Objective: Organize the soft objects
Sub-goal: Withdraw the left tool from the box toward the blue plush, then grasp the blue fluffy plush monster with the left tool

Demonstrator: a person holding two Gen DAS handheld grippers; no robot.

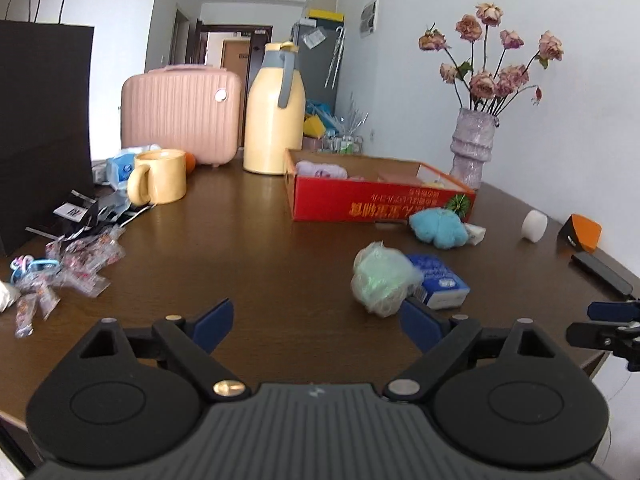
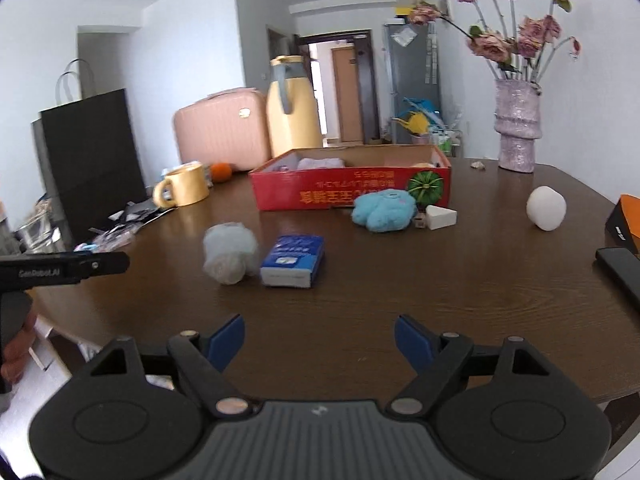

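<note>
A pale green soft bundle (image 1: 382, 280) (image 2: 230, 254) lies on the brown table (image 1: 260, 248) beside a blue tissue pack (image 1: 440, 280) (image 2: 294, 260). Farther back a blue plush toy (image 1: 438, 226) (image 2: 384, 210) rests against a red cardboard box (image 1: 376, 202) (image 2: 348, 190) that holds a lilac soft item (image 1: 322, 169) (image 2: 320, 163). A white wedge sponge (image 2: 440, 216) and a white round ball (image 2: 546, 208) (image 1: 534, 226) sit to the right. My left gripper (image 1: 316, 326) is open over bare table, the bundle just beyond its right finger. My right gripper (image 2: 320, 344) is open with nothing between its fingers.
A yellow mug (image 1: 158, 176), pink case (image 1: 182, 114), yellow thermos (image 1: 274, 112) and black paper bag (image 1: 42, 128) stand at the back left. Wrapped sweets (image 1: 68, 272) litter the left side. A vase of dried roses (image 2: 518, 124) stands back right, with an orange-black box (image 2: 624, 222) and black bar (image 2: 620, 272).
</note>
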